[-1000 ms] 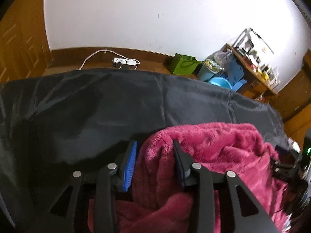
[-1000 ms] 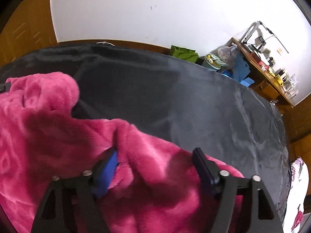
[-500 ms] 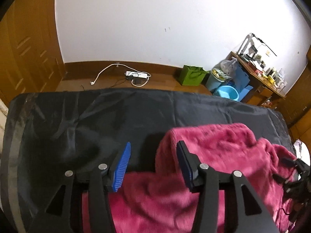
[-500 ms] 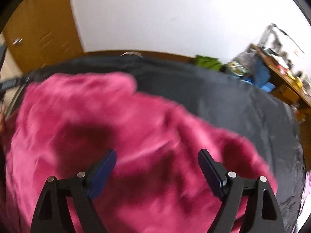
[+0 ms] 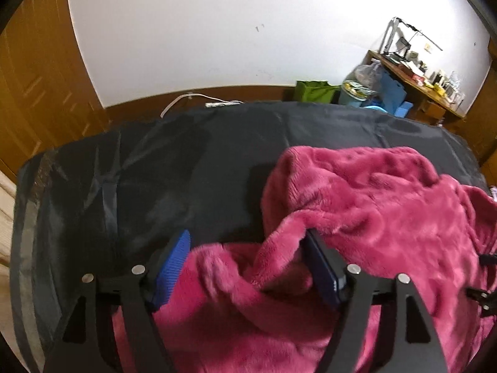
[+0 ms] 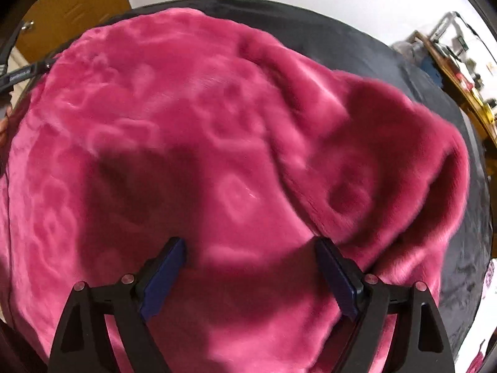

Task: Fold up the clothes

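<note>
My left hand-held gripper [image 5: 245, 267] is opening, a fold of the pink fleece garment [image 5: 372, 217] loose between its jaws; my right hand-held gripper [image 6: 251, 276] hangs spread wide above the fleece, clamping nothing. The garment lies bunched on the black sheet [image 5: 186, 161], with bare cloth left and far; beyond stand a white wall [image 5: 217, 31], a green bag [image 5: 312, 90] and a cluttered desk [image 5: 413, 77] far right.

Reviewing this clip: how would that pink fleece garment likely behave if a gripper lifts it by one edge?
The pink fleece garment would probably droop, since it already lies in soft rumpled folds. Its thick pile suggests bulk without much weight. It might slide on the smooth black cover.
</note>
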`<move>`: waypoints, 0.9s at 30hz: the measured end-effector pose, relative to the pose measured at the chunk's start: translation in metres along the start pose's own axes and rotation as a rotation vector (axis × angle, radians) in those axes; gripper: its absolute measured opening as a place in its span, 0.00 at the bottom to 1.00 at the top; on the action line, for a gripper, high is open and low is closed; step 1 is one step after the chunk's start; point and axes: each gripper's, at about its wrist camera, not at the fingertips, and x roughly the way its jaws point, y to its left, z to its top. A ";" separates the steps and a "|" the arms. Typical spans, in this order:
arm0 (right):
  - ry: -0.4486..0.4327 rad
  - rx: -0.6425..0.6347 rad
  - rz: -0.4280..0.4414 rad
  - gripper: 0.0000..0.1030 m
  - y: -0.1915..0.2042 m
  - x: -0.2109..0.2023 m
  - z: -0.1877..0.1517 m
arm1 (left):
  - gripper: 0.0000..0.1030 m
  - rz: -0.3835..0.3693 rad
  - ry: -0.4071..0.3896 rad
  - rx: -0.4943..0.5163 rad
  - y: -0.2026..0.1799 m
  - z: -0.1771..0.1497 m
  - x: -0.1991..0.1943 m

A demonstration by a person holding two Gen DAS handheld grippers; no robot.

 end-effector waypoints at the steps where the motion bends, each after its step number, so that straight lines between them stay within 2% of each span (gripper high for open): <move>1: 0.000 0.001 -0.005 0.85 -0.001 -0.001 -0.002 | 0.76 0.023 -0.004 0.009 -0.003 0.003 0.000; 3: 0.005 0.006 -0.020 0.85 -0.001 -0.003 -0.003 | 0.76 0.060 -0.003 0.024 -0.010 0.008 -0.003; 6: -0.040 0.019 -0.087 0.85 0.017 -0.022 0.005 | 0.76 0.077 -0.015 0.012 -0.014 0.012 -0.016; 10: -0.122 -0.009 0.031 0.85 0.065 -0.053 0.017 | 0.76 0.048 -0.039 -0.061 -0.004 0.016 -0.044; 13: -0.106 -0.085 0.123 0.85 0.109 -0.056 0.017 | 0.76 -0.037 -0.030 -0.151 0.006 0.013 -0.066; 15: -0.075 -0.119 0.170 0.85 0.146 -0.054 0.007 | 0.76 -0.079 -0.010 -0.153 0.003 0.002 -0.075; 17: -0.034 -0.148 0.182 0.85 0.160 -0.045 -0.003 | 0.76 -0.098 0.027 -0.129 -0.004 -0.013 -0.079; 19: 0.017 -0.151 0.184 0.85 0.166 -0.034 -0.018 | 0.76 -0.072 0.093 -0.084 -0.013 -0.031 -0.069; 23: 0.048 -0.178 0.161 0.86 0.167 -0.032 -0.043 | 0.76 0.047 0.180 -0.067 -0.011 -0.062 -0.039; 25: 0.060 -0.212 0.135 0.88 0.170 -0.034 -0.056 | 0.76 0.092 0.201 -0.107 0.001 -0.068 -0.026; 27: 0.067 -0.266 0.098 0.94 0.175 -0.035 -0.072 | 0.77 0.099 0.201 -0.145 0.013 -0.070 -0.018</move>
